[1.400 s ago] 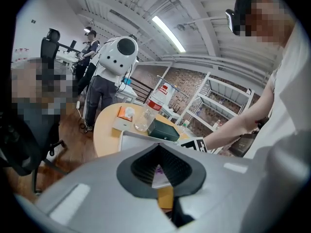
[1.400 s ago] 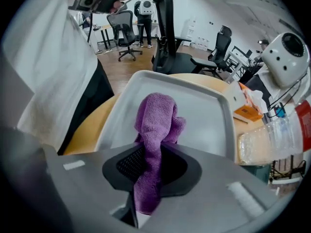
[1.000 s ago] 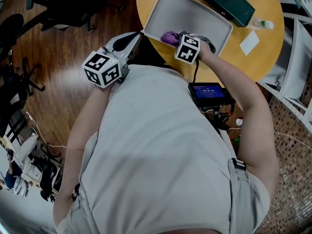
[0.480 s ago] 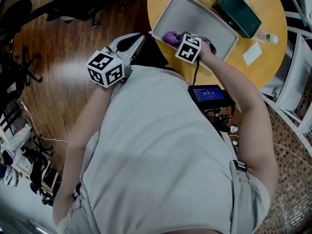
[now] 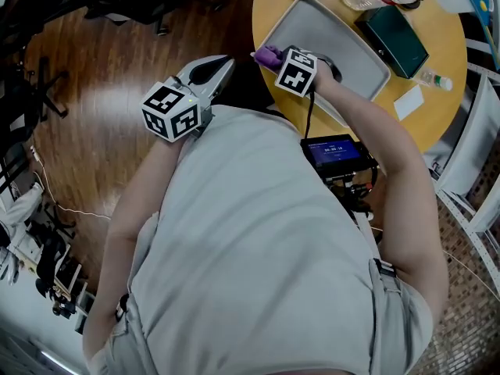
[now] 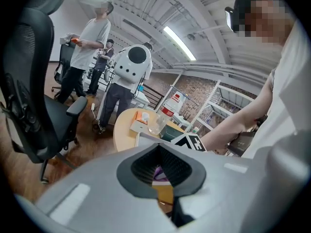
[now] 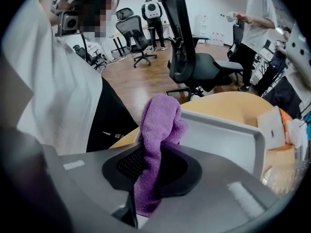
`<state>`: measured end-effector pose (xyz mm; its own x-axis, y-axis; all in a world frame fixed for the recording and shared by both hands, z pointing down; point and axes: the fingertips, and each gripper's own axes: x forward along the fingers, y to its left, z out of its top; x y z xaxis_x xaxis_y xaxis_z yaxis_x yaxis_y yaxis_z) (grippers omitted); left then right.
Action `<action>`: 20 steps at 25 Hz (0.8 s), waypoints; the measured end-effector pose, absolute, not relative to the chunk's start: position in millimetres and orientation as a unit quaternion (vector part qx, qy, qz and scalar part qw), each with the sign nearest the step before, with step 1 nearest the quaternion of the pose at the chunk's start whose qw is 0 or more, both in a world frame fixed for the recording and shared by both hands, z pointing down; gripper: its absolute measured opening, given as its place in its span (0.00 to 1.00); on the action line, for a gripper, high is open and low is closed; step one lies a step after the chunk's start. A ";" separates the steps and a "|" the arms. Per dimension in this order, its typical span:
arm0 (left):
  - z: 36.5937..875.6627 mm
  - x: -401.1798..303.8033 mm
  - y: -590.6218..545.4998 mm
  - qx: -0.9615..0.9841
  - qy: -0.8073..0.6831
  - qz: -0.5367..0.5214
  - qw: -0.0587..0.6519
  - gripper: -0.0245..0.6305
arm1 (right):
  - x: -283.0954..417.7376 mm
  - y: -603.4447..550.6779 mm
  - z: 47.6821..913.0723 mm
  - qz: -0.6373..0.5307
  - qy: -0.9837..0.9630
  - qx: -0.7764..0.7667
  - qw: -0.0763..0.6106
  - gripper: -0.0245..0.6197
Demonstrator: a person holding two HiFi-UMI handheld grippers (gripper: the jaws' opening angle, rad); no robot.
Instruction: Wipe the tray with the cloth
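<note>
Covering tray [image 7: 221,137] corner, cloth [image 7: 161,118] clamped in right hand-held gripper [image 7: 148,178].

round table [image 5: 447,41] | 1 green box [image 5: 393,41] | 1 white card [image 5: 408,102] | 1 black office chair [image 7: 189,52] | wooden floor [image 5: 117,108]

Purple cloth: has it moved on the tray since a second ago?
Yes. The cloth, in the right gripper, slid along the tray to its left corner.
</note>
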<state>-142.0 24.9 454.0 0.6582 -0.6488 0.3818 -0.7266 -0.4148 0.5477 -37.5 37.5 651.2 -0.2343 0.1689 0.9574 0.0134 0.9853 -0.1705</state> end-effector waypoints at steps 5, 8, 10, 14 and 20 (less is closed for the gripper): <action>457.1 -139.5 24.5 0.840 -0.406 0.057 0.356 0.04 | -37.6 37.3 651.3 0.061 -0.784 -0.092 0.611 0.15; 456.8 -138.5 22.9 0.841 -0.402 0.059 0.357 0.04 | -33.5 20.4 651.5 0.071 -0.786 -0.089 0.608 0.15; 456.1 -140.4 21.8 0.841 -0.401 0.061 0.358 0.04 | -33.1 -2.7 650.9 0.068 -0.787 -0.068 0.609 0.15; 456.7 -143.4 23.2 0.837 -0.405 0.063 0.363 0.04 | -24.6 -44.2 647.4 0.053 -0.785 -0.039 0.616 0.15; 457.4 -143.7 21.9 0.834 -0.411 0.063 0.364 0.04 | -8.4 -96.9 646.0 0.059 -0.782 0.007 0.621 0.15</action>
